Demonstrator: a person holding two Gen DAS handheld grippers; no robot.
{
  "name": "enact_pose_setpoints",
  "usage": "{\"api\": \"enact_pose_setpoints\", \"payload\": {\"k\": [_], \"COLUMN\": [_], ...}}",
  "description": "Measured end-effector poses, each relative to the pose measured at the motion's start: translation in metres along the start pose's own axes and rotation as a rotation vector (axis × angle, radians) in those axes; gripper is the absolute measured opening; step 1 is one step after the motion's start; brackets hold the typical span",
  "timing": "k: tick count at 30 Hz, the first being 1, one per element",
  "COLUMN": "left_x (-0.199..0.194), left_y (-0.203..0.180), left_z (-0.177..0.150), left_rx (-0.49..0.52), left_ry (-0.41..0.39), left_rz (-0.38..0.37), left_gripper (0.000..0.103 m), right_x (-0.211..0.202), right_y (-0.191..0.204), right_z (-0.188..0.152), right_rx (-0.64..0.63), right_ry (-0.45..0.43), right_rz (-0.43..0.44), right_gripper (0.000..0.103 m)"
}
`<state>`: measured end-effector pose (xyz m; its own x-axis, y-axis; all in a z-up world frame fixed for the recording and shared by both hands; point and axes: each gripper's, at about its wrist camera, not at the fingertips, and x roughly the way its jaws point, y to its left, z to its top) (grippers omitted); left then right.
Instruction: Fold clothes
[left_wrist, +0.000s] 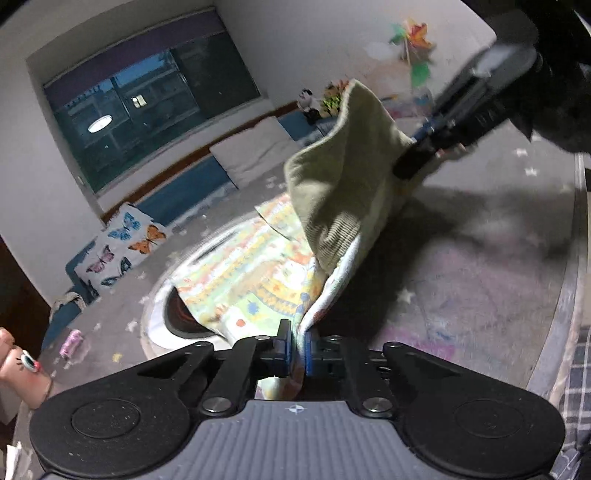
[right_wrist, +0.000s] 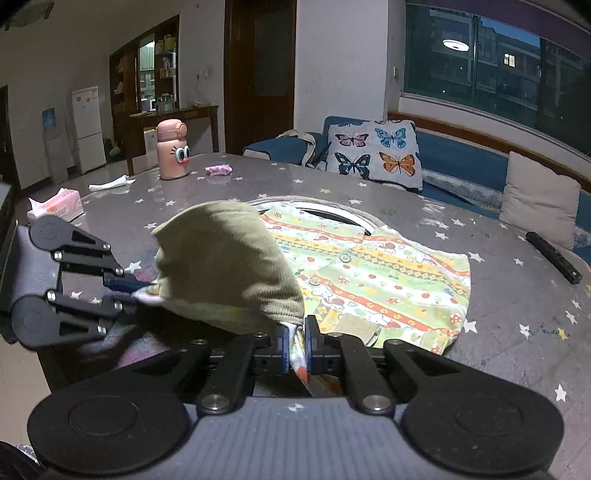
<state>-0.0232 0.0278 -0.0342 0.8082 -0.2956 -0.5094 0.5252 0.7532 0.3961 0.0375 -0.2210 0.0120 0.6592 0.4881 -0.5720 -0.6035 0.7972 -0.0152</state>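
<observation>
The left gripper (left_wrist: 297, 347) has its blue-padded jaws clamped together on a thin edge of a child's patterned shirt (left_wrist: 251, 273), the cloth rising out of the pinch between them. In the right wrist view this same gripper (right_wrist: 138, 290) comes in from the left edge, lying on its side with its linkage arms stacked one above the other and its fingers pointing toward the middle of the table, gripping a white-lined corner of the garment.

The right gripper (right_wrist: 295, 347) is likewise closed tight on a fold of the shirt (right_wrist: 388, 280), with printed cloth hanging down between the pads. From the left wrist view it (left_wrist: 417, 151) reaches in from the upper right, slanting downward, a blurred hand (left_wrist: 452, 149) just visible behind its fingers.

Between the two grips the shirt's hem is lifted off the surface, so that its olive-green ribbed lining (right_wrist: 225, 262) bulges up as a rounded hump and hides part of the garment. The rest of the shirt lies flat, button placket up, on the grey star-printed tablecloth (right_wrist: 517, 314), partly over a round white-rimmed inset (left_wrist: 162, 325) in the table.

Farther out on the table stand a pink cartoon-eyed bottle (right_wrist: 172, 151), a tissue pack (right_wrist: 59, 206) near the left edge and a black remote control (right_wrist: 554, 256) at the right. Beyond is a blue bench with a butterfly cushion (right_wrist: 376, 153) below a dark window (right_wrist: 491, 74).
</observation>
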Motion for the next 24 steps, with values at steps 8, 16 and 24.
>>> {"api": "enact_pose_setpoints", "payload": {"k": [8,16,24], "left_x": [-0.061,-0.127,-0.105], "left_y": [0.003,0.002,0.027], "left_z": [0.011,0.016,0.032], "left_rx": [-0.042,-0.093,-0.14], "left_ry": [-0.044,-0.042,-0.069], "left_rz": [-0.047,-0.113,-0.084], "left_gripper": [0.006,0.006,0.006], "right_x": [-0.044,-0.102,-0.098], "right_y": [0.013,0.043,0.038], "right_z": [-0.003,-0.013,0.008], "right_rx": [-0.008,-0.029,-0.035], "right_ry": [-0.025,0.002,-0.014], "right_rz": [0.054,0.161,0.151], "right_gripper": [0.006,0.006,0.006]}}
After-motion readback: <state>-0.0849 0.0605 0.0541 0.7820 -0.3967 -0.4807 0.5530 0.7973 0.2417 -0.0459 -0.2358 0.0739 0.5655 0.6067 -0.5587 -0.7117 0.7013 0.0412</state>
